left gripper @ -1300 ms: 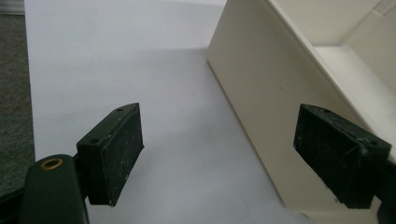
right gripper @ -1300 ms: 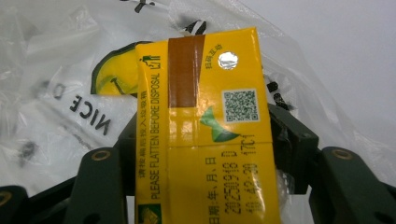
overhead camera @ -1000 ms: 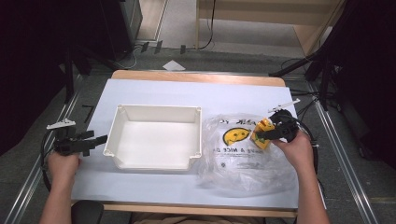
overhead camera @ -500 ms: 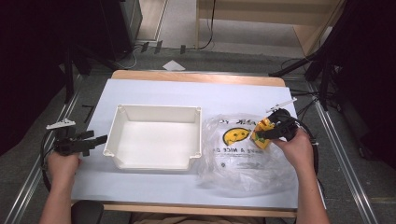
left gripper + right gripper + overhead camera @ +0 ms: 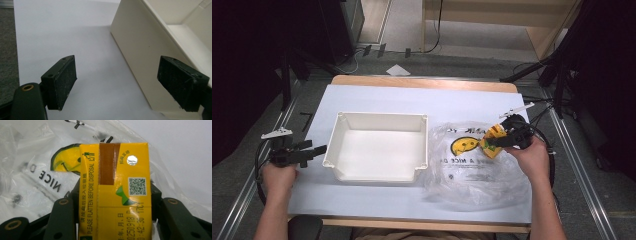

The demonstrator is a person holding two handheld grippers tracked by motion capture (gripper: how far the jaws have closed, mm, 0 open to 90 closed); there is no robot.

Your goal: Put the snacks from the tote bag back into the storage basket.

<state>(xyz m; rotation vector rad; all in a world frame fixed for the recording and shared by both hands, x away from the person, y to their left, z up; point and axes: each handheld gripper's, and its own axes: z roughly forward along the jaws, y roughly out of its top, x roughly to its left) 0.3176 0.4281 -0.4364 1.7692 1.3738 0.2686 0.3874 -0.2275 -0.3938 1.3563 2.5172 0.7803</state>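
— What's the right gripper [image 5: 495,140] got?

— A yellow carton [image 5: 115,192], the drink-box sort with a foil straw hole on top. Its 2 jaws are clamped on the carton's sides. From above, the carton [image 5: 492,141] sits at the right edge of the clear plastic bag [image 5: 467,165], the one printed with a smiley.

— Inside the bag or on top of it?

— Hard to tell from where I stand. The gripper view has bare carton with bag film behind it, so I'd guess it's outside the film, over the bag, but I wouldn't swear to it.

— And the left gripper [image 5: 314,151]?

— Holding nothing. Jaws spread wide, 1 pad [image 5: 60,82] over bare table and the other close against the outer wall of the white bin [image 5: 140,57]. It's just beside the bin's left side, apart from it as far as I can see.

— Anything in the bin [image 5: 381,146]?

— No, it's empty.

— So how far along?

— Nobody told me the job. If the carton is bound for the bin, the grasp is done and the carry and drop are left. If it's headed into the bag, that's not finished either.
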